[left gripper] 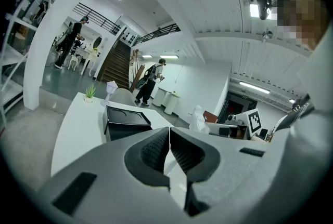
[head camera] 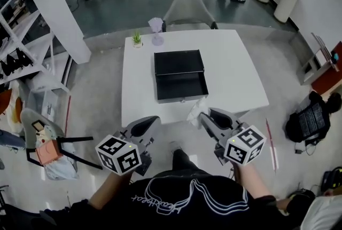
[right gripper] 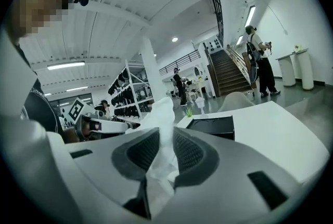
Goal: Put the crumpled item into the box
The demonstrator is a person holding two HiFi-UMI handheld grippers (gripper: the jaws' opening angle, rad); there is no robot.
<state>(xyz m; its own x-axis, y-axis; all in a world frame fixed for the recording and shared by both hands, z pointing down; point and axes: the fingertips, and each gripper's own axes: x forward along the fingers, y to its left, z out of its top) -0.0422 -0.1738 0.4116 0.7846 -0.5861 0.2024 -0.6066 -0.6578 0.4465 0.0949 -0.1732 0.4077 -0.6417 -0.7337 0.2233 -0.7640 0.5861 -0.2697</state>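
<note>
A crumpled white paper (head camera: pixel 196 111) sticks up from between the jaws of my right gripper (head camera: pixel 205 116), which is shut on it at the table's near edge. In the right gripper view the crumpled paper (right gripper: pixel 162 129) rises between the pads and hides part of the scene ahead. The black box (head camera: pixel 180 85) stands open in the middle of the white table (head camera: pixel 235 74), its lid (head camera: pixel 178 62) laid back toward the far side; the box (right gripper: pixel 212 126) shows beyond the paper. My left gripper (head camera: pixel 145 126) hangs shut and empty off the near left edge, its tips (left gripper: pixel 168 140) touching.
A small potted plant (head camera: pixel 137 38) and a pale glass vase (head camera: pixel 156 31) stand at the table's far edge, with a grey chair (head camera: pixel 187 10) behind them. An overturned chair (head camera: pixel 45 141) lies on the floor at left. A bag (head camera: pixel 307 119) sits on the floor at right.
</note>
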